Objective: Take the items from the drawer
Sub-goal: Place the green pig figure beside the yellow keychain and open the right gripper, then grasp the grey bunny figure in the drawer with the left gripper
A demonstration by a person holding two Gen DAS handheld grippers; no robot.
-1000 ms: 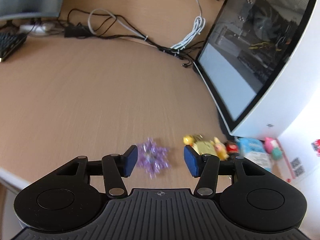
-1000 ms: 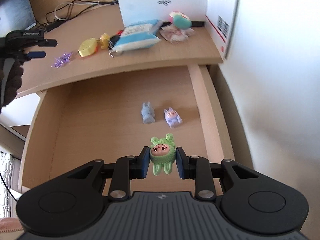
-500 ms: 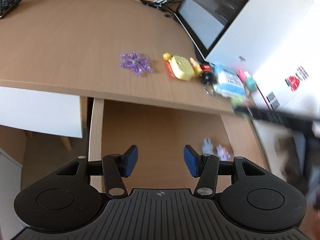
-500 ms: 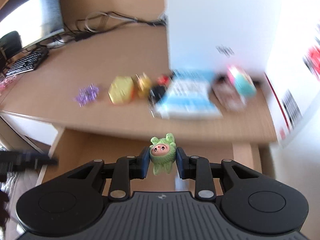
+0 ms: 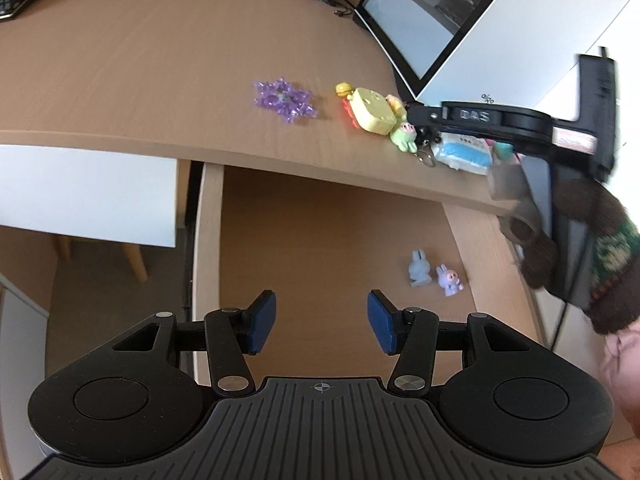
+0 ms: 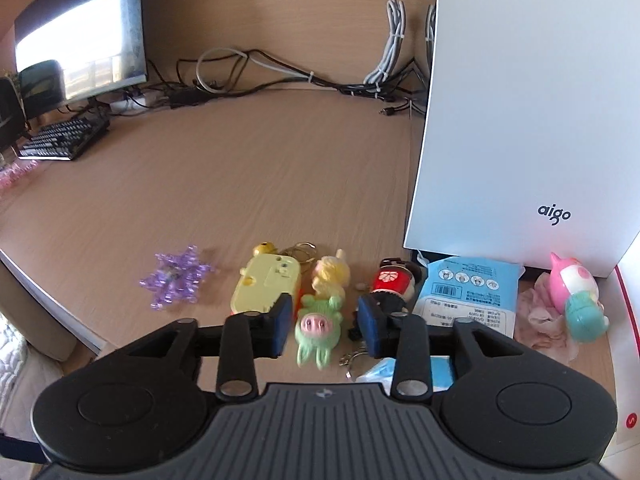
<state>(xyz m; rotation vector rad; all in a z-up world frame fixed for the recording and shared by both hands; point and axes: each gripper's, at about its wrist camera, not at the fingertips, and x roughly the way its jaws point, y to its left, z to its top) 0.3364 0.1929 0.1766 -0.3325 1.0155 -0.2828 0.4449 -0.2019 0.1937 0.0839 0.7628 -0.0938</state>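
Observation:
The open wooden drawer (image 5: 320,232) below the desk edge holds a pale blue bunny figure (image 5: 419,270) and a small purple bunny figure (image 5: 450,280) near its right side. My left gripper (image 5: 322,326) hovers open over the drawer's front, to the left of both bunnies, with nothing between its pads. A green pig-faced toy (image 6: 318,326) lies on the desk (image 6: 280,180) among other trinkets. My right gripper (image 6: 324,322) stands open around the toy, with a gap on each side. The left wrist view shows that gripper (image 5: 480,116) reaching over the desk edge, the green toy (image 5: 404,136) at its tip.
Along the desk front lie a purple crystal ornament (image 6: 176,276), a yellow toy (image 6: 268,286), a red keyring figure (image 6: 390,282), a blue tissue pack (image 6: 468,292) and a pink-and-teal toy (image 6: 576,292). A white computer case (image 6: 520,120) stands at right. Keyboard (image 6: 64,140) and cables (image 6: 280,80) sit further back.
My right gripper carried the green toy from the drawer up to the desk and opened; the toy now lies there. My left gripper drew back from the purple ornament to above the drawer.

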